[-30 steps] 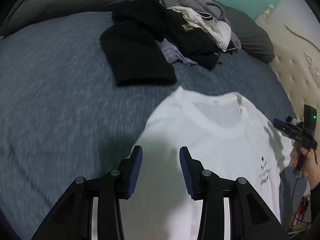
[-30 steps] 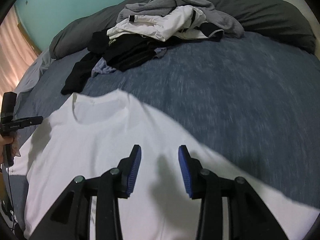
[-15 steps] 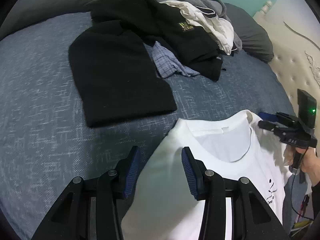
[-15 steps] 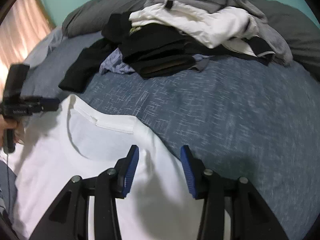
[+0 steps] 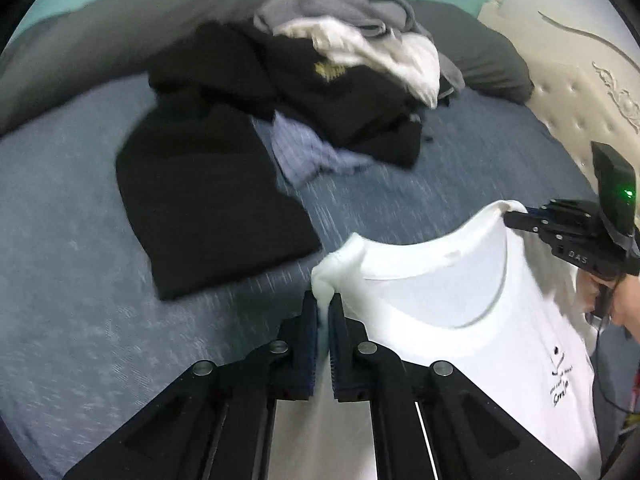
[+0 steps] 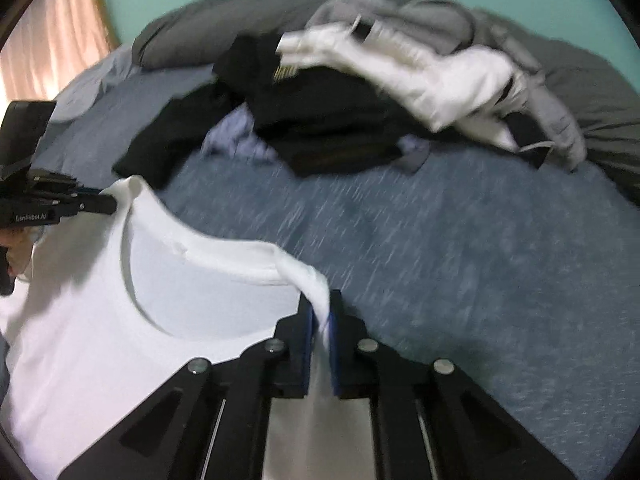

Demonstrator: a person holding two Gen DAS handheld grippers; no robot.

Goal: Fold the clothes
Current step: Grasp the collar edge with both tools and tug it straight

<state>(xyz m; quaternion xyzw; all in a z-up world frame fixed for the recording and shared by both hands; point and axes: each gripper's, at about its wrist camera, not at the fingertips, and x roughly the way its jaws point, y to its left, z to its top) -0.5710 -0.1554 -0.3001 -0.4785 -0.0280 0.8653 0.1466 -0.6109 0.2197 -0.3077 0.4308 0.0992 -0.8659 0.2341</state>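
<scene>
A white T-shirt [image 5: 472, 344] with small black print on its chest hangs lifted above the bed, collar up. My left gripper [image 5: 323, 304] is shut on its one shoulder by the collar. My right gripper [image 6: 320, 306] is shut on the other shoulder, and the shirt [image 6: 100, 328] spreads to the left in that view. Each gripper shows in the other's view, pinching the far shoulder: the right one [image 5: 516, 216] and the left one [image 6: 106, 202].
A blue-grey bedspread [image 5: 80, 320] lies below. A folded black garment [image 5: 208, 200] lies on it. A heap of black, grey, white and checked clothes [image 6: 380, 92] sits behind it. Dark grey pillows [image 6: 600, 92] and a cream padded headboard [image 5: 580, 92] border the bed.
Both grippers were open over the flat shirt; they moved up to its shoulders, closed on them and lifted the collar end off the bed.
</scene>
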